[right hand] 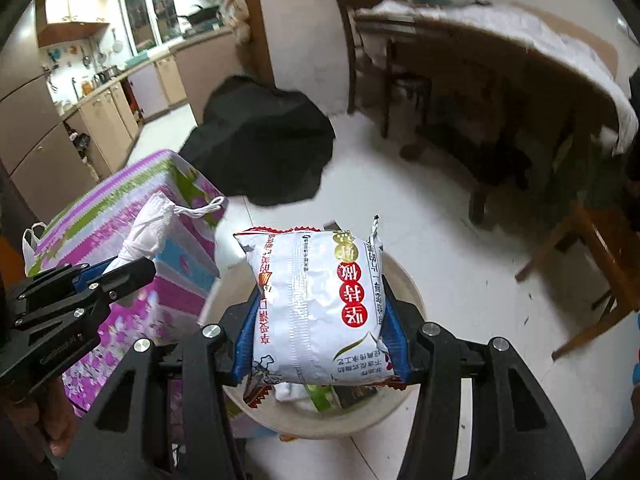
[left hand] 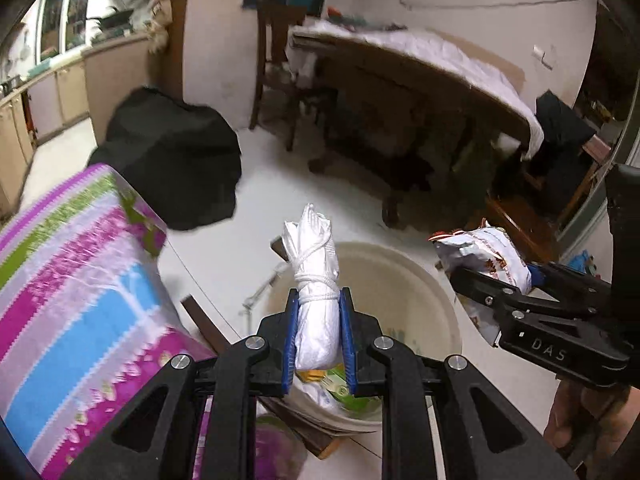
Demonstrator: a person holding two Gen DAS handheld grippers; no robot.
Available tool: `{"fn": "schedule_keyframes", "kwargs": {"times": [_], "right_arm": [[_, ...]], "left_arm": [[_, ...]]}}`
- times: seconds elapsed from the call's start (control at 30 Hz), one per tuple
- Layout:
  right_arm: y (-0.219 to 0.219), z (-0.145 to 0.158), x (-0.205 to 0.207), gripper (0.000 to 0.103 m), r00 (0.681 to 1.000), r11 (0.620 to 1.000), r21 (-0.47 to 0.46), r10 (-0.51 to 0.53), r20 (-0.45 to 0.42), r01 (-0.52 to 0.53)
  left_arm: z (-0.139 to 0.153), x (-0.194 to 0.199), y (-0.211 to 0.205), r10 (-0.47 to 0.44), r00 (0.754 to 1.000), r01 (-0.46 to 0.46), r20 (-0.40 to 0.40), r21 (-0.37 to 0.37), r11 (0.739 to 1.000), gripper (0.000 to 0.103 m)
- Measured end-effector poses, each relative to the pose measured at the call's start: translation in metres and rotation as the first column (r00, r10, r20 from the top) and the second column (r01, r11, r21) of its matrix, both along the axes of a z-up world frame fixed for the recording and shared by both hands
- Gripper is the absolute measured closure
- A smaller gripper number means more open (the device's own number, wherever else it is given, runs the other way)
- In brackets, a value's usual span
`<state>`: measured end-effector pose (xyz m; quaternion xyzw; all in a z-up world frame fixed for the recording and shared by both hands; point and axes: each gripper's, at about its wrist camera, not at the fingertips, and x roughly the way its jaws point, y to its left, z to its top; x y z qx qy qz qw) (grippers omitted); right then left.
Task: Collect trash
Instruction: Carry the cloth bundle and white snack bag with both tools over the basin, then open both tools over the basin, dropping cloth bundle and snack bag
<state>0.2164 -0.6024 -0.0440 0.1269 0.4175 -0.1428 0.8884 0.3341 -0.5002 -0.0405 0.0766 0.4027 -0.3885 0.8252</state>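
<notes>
My left gripper (left hand: 319,300) is shut on a rolled white face mask (left hand: 314,280) bound with its own ear loops, held above the round beige trash bin (left hand: 436,280). In the right wrist view my right gripper (right hand: 320,312) is shut on a white snack packet (right hand: 316,304) with red characters, also over the trash bin (right hand: 404,276). Wrappers and green scraps lie in the bin's bottom. Each gripper shows in the other's view: the right gripper (left hand: 484,276) with the packet at the right, the left gripper (right hand: 120,268) with the mask (right hand: 146,232) at the left.
A table with a striped pink, blue and green cloth (left hand: 80,300) stands left of the bin. A black heap (left hand: 172,156) lies on the white floor behind it. A wooden table (left hand: 420,80) under a white cloth, chairs (left hand: 276,64) and a low stool (right hand: 592,264) stand beyond. Kitchen cabinets (right hand: 100,116) line the far left.
</notes>
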Motion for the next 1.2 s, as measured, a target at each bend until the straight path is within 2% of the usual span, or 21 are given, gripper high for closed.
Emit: {"fn": "schedule_keyframes", "kwargs": {"times": [0.23,0.57,0.83,1.2], "right_arm": [[-0.019,-0.026,0.008,0.053,0.998,0.998,0.067,0.004,-0.068,0.001],[-0.038,-0.051,0.01,0.053,0.994,0.996,0.084,0.003,-0.108,0.006],[-0.044,-0.057,0.009,0.053,0.994,0.995,0.095,0.004,-0.108,0.007],[-0.043,-0.058,0.005,0.052,0.996,0.996,0.092,0.001,-0.094,0.008]], "left_arm": [[-0.037,0.011,-0.038,-0.039,0.996,0.043,-0.08,0.057,0.997,0.083],[-0.074,0.019,-0.061,-0.046,0.993,0.057,-0.111,0.102,0.993,0.083],[-0.088,0.025,-0.057,-0.045,0.991,0.06,-0.125,0.115,0.992,0.083],[-0.088,0.027,-0.059,-0.039,0.99,0.055,-0.133,0.121,0.991,0.083]]}}
